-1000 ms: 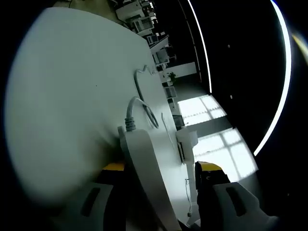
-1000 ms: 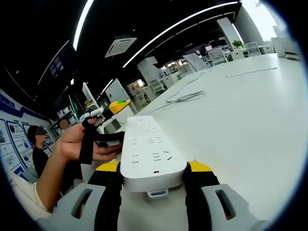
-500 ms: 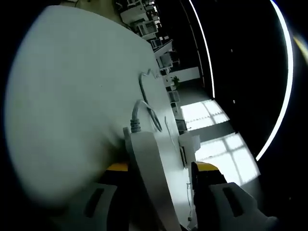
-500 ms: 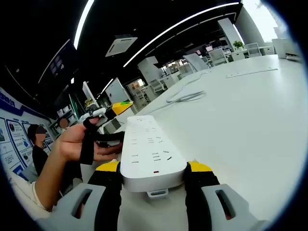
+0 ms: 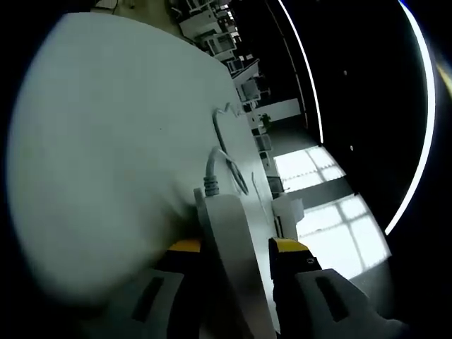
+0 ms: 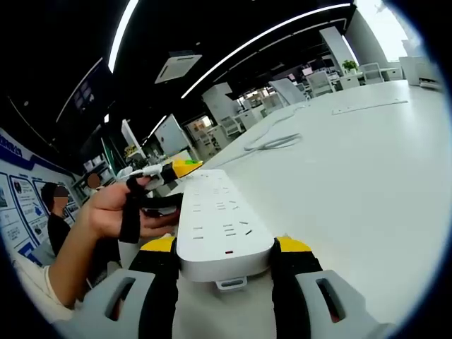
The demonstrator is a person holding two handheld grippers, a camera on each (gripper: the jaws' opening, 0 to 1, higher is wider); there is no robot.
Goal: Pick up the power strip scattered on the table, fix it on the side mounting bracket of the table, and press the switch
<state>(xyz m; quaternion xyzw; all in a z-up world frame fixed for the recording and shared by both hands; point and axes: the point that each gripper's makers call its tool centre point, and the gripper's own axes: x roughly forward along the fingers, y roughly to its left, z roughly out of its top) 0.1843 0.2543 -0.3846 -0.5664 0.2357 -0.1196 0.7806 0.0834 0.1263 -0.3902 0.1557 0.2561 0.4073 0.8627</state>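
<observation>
No legible writing on power strip (image 6: 220,229)

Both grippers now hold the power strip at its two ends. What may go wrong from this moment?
1. The left gripper and the right gripper each clamp one end of the power strip; if the hands move unevenly, the strip may twist or slip out.
2. The cable lies looped on the table and may drag or snag when the strip is carried to the bracket.
</observation>
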